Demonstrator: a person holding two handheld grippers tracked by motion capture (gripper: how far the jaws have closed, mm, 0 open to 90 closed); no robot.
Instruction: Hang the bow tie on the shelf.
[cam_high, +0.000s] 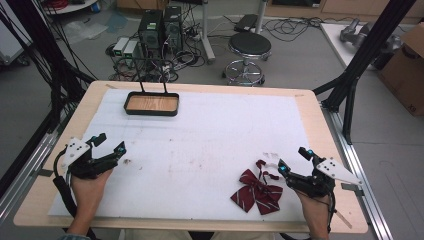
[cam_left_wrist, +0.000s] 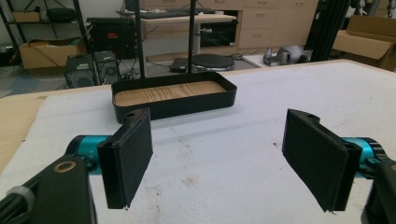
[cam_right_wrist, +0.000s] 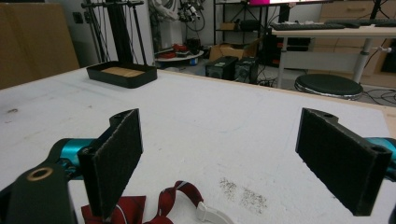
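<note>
1. High view: left tool (cam_high: 111, 142) and right tool (cam_high: 294, 160) both sit low over the white mat (cam_high: 200, 135) on the desk (cam_high: 310, 100), jaws wide, holding nothing. The red striped bow tie (cam_high: 257, 192) lies just left of the right tool.
2. Left gripper view: jaws wide apart, nothing between them; black tray (cam_left_wrist: 173, 95) ahead.
3. Right gripper view: jaws wide apart, nothing held; bow tie (cam_right_wrist: 161, 205) beside the left jaw, touching or not I can't tell.

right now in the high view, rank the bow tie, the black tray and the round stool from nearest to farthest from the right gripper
1. Bow tie: just left of the right gripper, on the white mat.
2. Black tray: far-left part of the mat.
3. Round stool: on the floor beyond the table's far edge.
</note>
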